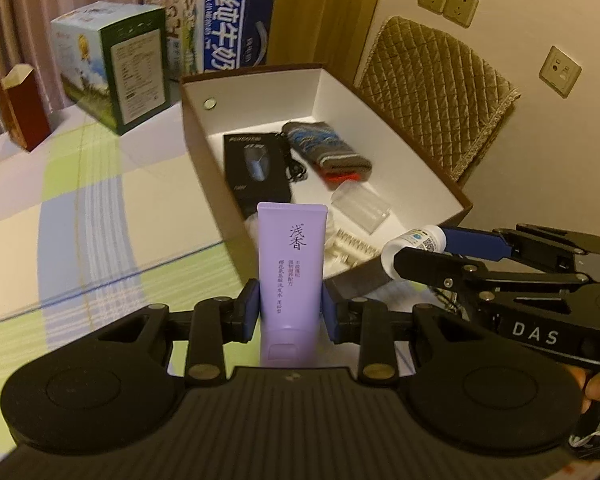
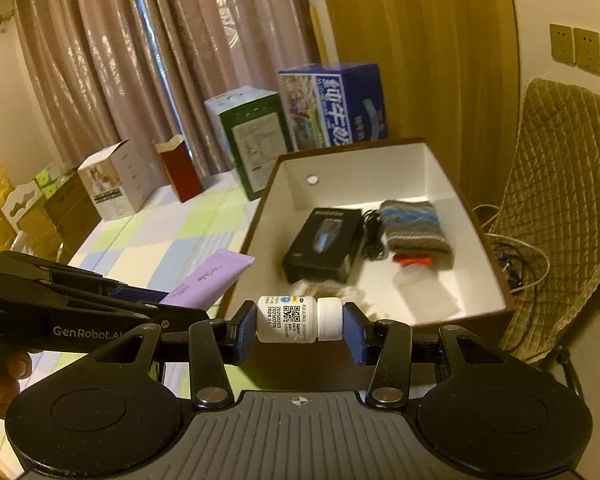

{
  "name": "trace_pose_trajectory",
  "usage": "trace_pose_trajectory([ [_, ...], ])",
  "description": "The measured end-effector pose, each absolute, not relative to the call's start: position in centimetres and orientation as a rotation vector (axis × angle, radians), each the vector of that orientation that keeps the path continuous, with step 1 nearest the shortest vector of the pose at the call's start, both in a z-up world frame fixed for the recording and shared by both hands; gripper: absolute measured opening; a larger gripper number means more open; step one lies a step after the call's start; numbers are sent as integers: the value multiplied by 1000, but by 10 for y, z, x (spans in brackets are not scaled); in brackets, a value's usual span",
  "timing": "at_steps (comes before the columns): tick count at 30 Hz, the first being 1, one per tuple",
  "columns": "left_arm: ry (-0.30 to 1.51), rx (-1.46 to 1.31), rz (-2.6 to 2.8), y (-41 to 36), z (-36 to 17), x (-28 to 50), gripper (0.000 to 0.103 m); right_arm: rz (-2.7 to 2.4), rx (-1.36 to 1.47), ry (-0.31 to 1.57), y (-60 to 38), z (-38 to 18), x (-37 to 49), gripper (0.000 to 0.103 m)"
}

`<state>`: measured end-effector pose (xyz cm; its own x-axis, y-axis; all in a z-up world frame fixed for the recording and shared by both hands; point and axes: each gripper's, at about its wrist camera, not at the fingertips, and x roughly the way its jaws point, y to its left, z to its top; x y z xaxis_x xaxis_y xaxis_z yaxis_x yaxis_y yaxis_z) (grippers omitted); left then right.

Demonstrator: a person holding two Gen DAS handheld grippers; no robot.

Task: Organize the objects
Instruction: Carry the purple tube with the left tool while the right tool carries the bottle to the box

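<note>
Tube (image 1: pixel 292 268) hides box (image 1: pixel 432 184) contents near its rim.

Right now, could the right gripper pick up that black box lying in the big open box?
Probably not yet: the right gripper is shut on a white bottle, so its jaws are full. The way to the black box in the big box looks free from above.

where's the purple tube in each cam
Left wrist view: the purple tube stands upright at centre bottom, gripped in the left claw.
Right wrist view: the same tube lies slanted at left of centre, sticking out from the left claw toward the box's near corner.
Shared landmark: the open white-lined box, with the black shaver box inside.
</note>
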<state>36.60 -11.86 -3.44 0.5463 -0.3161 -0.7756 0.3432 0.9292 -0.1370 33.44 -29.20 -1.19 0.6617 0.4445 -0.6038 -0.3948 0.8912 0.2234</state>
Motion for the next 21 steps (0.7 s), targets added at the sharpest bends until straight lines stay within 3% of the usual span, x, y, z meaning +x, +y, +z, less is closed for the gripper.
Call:
trace_pose_trajectory([
  [21, 924, 33, -366, -183, -42, 452, 28, 462, 57, 730, -335, -26, 438, 44],
])
